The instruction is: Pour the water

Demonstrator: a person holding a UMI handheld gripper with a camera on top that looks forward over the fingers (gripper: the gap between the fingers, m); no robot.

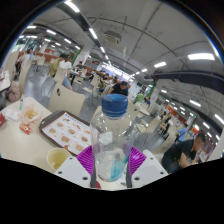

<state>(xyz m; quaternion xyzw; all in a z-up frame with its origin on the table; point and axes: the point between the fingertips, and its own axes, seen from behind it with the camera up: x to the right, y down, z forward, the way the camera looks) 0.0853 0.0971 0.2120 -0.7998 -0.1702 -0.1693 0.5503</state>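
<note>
Between the tongs [111, 160]: a clear plastic water bottle [111, 140], upright, blue cap [115, 102] on top, water visible in the lower part. Purple pads [134, 158] sit against the bottle at 3 and 9 o'clock, so the tongs read as clamped on it, narrow gap filled by the bottle body. Bottle looks lifted off the white worktop [30, 140], though its base is hidden by the tongs.

At 9 o'clock of the bottle, near the tongs: a small yellow cup [57, 158] on the worktop. At 10 o'clock, a little further out: a white tray [67, 130] with small food items, contents too small to tell. Further at 9–10 o'clock: a few small dishes [28, 117] with something red.

Beyond, 12 o'clock and around: large hall, ceiling with rows of strip lights [100, 35], people seated at 3 o'clock [183, 152] and standing at 10–11 o'clock [62, 72].
</note>
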